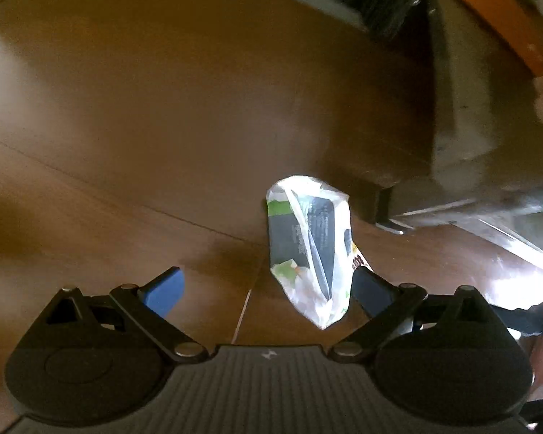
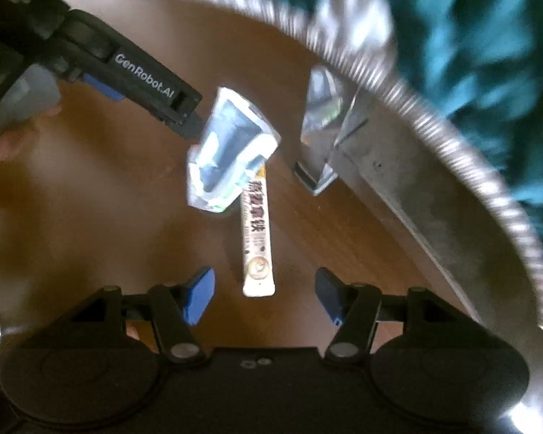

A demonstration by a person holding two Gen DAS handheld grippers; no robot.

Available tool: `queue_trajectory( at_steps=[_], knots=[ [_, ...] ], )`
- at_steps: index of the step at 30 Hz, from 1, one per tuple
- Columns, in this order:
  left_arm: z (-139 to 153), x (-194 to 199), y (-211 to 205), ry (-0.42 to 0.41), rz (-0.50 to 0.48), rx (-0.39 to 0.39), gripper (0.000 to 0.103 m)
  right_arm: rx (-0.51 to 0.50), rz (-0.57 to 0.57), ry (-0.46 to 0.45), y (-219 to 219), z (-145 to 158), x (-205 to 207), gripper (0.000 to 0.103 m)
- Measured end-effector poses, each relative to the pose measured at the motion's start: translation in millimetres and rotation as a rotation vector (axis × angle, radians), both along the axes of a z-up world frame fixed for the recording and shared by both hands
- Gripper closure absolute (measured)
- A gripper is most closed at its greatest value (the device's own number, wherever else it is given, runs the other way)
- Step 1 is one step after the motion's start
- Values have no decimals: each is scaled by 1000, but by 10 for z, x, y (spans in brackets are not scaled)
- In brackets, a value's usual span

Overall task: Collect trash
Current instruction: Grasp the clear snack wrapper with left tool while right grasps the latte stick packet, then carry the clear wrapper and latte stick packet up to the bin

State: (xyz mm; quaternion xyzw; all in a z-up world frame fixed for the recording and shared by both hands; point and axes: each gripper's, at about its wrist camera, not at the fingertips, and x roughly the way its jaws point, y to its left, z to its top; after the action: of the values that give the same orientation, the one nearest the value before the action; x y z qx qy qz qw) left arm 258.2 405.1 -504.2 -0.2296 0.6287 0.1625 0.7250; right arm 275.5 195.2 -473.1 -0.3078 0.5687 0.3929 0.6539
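Your left claw (image 1: 268, 289) is spread wide, its blue pads apart and holding nothing; a crumpled clear wrapper (image 1: 309, 249) with dark panels and green-and-white print lies on the brown wood-grain floor (image 1: 144, 126), close against the right-hand pad. Whether it touches that pad you cannot tell. The print on it is too blurred to read.

Your right claw (image 2: 264, 294) is also apart and empty. Between its blue pads, on the floor (image 2: 90, 217), lies a narrow cream stick sachet (image 2: 257, 238), flat and rectangular, with bold dark characters down its length and a small round emblem near the closer end; the characters are not legible. Its far end tucks under the wrapper (image 2: 231, 152), which looks glossy and creased from here. The left claw's black body (image 2: 144, 79) reaches in from the upper left, stamped "GenRobot.AI" in white, its tip at the wrapper's edge. A metal bin (image 2: 416, 188) with a ribbed rim and teal liner (image 2: 488, 54) curves along the right.
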Motion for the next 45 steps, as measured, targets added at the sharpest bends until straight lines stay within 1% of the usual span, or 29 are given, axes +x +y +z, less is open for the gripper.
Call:
queue_trajectory(
  at_steps=[6,10,11,14,17,19,21,22,23,24,25,26,27,28,29,30,32,36,37,41,43,45],
  knots=[
    [-374,125,-28,29,1,-13,4,-13,-13,24,151,-420,105,42],
    [-516,110,-49,33,15,-23,4,-33,-8,19,231,-610,117,42],
    [-536,98,-56,31,19,-26,5,-35,-12,22,240,-641,126,43],
    [-602,84,-71,26,35,-36,19,-51,-15,27,286,-736,157,45],
    [-626,90,-82,5,47,-36,23,-61,-15,16,305,-774,172,45],
    [-598,76,-97,-7,43,-29,31,-73,-7,6,331,-809,165,46],
    [-577,63,-111,-22,43,-40,48,-90,8,-5,365,-839,122,47],
    [-570,55,-110,-26,49,-51,52,-95,15,-8,378,-859,99,49],
    [-558,43,-105,-29,59,-60,60,-94,25,-18,381,-856,72,53],
    [-542,30,-103,-30,67,-59,62,-89,33,-19,385,-860,33,60],
    [-525,21,-102,-30,72,-56,64,-87,47,-20,395,-852,4,64],
    [-519,11,-100,-31,75,-58,69,-87,58,-21,405,-845,-28,74],
    [-510,0,-102,-34,78,-63,73,-90,68,-23,419,-840,-52,80],
    [-507,-3,-113,-33,78,-66,75,-100,76,-23,437,-853,-88,80],
    [-499,-12,-114,-31,77,-68,80,-105,78,-13,440,-847,-98,81],
    [-490,-29,-113,-30,77,-70,84,-99,72,2,430,-827,-107,82],
    [-447,-60,-77,-27,80,-70,88,-88,67,8,407,-760,-133,83],
    [-338,-172,-24,-23,114,-67,92,-73,50,18,326,-544,-197,84],
    [-248,-206,50,-24,122,-69,92,-70,43,18,300,-476,-208,84],
    [13,-383,138,-47,168,-61,93,-48,6,18,196,-147,-227,84],
    [205,-485,170,-60,195,-50,93,-31,-10,26,117,57,-258,84],
    [414,-568,227,-81,217,-30,93,-10,-1,14,1,268,-302,84]
  ],
)
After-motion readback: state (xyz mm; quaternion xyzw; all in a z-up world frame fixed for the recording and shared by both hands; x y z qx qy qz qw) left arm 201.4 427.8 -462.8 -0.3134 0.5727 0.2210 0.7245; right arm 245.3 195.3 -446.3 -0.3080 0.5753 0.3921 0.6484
